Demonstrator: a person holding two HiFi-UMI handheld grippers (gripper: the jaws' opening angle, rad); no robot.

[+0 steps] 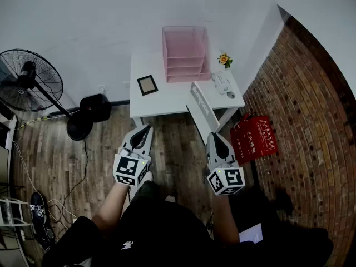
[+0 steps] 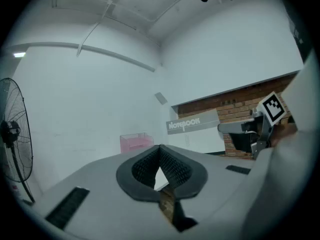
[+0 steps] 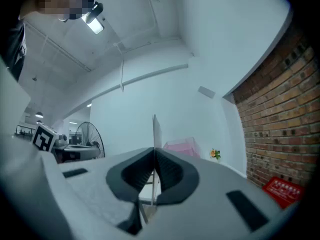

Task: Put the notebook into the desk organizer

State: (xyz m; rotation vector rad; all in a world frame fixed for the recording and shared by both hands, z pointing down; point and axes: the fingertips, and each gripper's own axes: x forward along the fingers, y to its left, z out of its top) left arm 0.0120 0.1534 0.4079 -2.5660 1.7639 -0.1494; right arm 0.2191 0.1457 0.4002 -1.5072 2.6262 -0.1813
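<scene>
A grey notebook (image 1: 201, 107) hangs in the air over the front right of the white desk (image 1: 167, 98), with my right gripper (image 1: 214, 136) shut on its near end. In the right gripper view its thin edge (image 3: 154, 129) rises from between the closed pads of that gripper (image 3: 154, 151). The pink desk organizer (image 1: 185, 54) stands at the back of the desk, empty as far as I can see; it also shows in both gripper views (image 2: 135, 142) (image 3: 180, 145). My left gripper (image 1: 147, 129) is shut and empty, left of the notebook (image 2: 192, 124), short of the desk edge.
A small dark picture frame (image 1: 147, 85) lies on the desk's left. A flower (image 1: 224, 60) and white items (image 1: 222, 84) sit at its right. A standing fan (image 1: 30, 82) and a black bag (image 1: 94, 105) are on the floor to the left. A red box (image 1: 255, 138) rests by the brick wall (image 1: 311, 121).
</scene>
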